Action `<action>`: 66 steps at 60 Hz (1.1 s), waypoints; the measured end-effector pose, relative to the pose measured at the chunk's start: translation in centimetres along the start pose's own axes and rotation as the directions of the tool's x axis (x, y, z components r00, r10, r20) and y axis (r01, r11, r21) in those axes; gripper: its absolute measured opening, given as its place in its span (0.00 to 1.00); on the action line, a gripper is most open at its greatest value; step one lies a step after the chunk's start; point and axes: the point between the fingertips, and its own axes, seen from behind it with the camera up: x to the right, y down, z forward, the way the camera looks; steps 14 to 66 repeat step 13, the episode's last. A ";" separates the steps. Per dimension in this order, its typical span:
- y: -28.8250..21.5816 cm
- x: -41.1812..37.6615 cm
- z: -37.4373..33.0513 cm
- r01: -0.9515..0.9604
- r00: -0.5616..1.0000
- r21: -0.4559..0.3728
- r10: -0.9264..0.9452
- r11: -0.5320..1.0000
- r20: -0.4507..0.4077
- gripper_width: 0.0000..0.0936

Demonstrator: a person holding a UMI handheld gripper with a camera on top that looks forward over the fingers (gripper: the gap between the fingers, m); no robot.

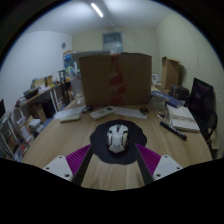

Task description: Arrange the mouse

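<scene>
A white mouse point(117, 137) lies on a dark round mouse mat point(95, 133) on the wooden desk point(113, 172). My gripper point(117, 152) is open, its purple-padded fingers point(73, 160) spread wide to either side. The mouse sits at the fingertips, between them, with a gap at each side, resting on the mat.
A large cardboard box point(115, 78) stands at the desk's far side, with white flat items point(100, 112) in front of it. An open notebook point(183, 120) and a dark pen-like object point(172, 131) lie to the right. A black chair point(203, 100) is far right, cluttered shelves point(30, 112) to the left.
</scene>
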 end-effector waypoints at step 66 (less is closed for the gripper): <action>3.2 3.3 -8.3 -0.034 0.998 0.097 0.030 0.995 0.046 0.90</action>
